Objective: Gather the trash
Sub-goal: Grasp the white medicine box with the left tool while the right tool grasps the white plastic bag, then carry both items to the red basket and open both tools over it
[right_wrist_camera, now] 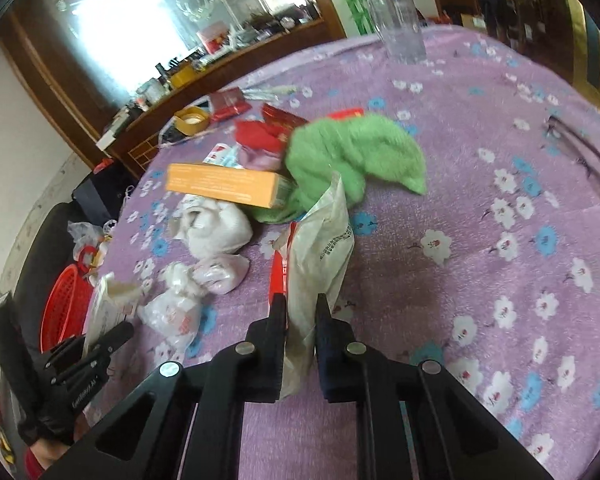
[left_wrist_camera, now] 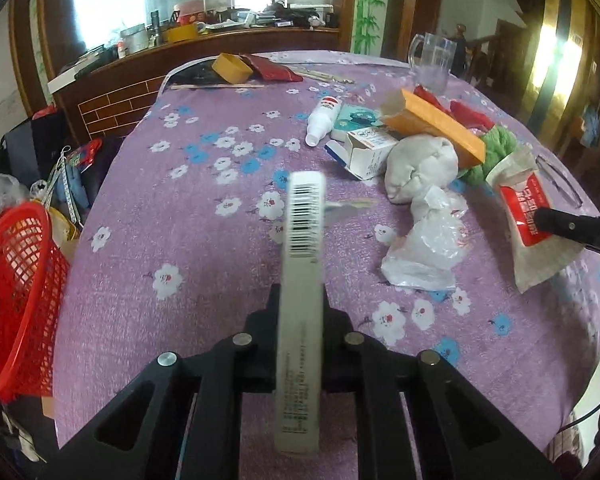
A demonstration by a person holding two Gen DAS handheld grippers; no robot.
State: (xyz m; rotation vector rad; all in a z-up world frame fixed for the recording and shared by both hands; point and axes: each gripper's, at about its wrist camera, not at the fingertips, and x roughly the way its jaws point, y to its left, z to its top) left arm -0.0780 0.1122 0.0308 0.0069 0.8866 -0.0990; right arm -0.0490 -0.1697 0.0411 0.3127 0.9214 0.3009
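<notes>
My left gripper (left_wrist_camera: 300, 292) is shut on a long white box with a barcode (left_wrist_camera: 302, 276), held above the purple flowered tablecloth (left_wrist_camera: 180, 208). My right gripper (right_wrist_camera: 299, 304) is shut on a white and red packet (right_wrist_camera: 320, 248), lifted off the cloth; it shows in the left wrist view (left_wrist_camera: 528, 212) too. A red mesh basket (left_wrist_camera: 16, 308) stands off the table's left edge, also in the right wrist view (right_wrist_camera: 66, 304). Other trash lies ahead: an orange box (left_wrist_camera: 432, 124), a white knotted bag (left_wrist_camera: 420, 168), crumpled clear plastic (left_wrist_camera: 428, 248), a small white carton (left_wrist_camera: 370, 152) and a white bottle (left_wrist_camera: 322, 120).
A green cloth (right_wrist_camera: 356, 156) lies mid-table beside red packets (right_wrist_camera: 260, 136). A clear glass mug (left_wrist_camera: 432, 60) stands at the far edge. A yellow tape roll (left_wrist_camera: 230, 68) and chopsticks (left_wrist_camera: 216, 87) lie at the back. Glasses (right_wrist_camera: 584, 160) lie right. A wooden counter (left_wrist_camera: 140, 64) stands behind.
</notes>
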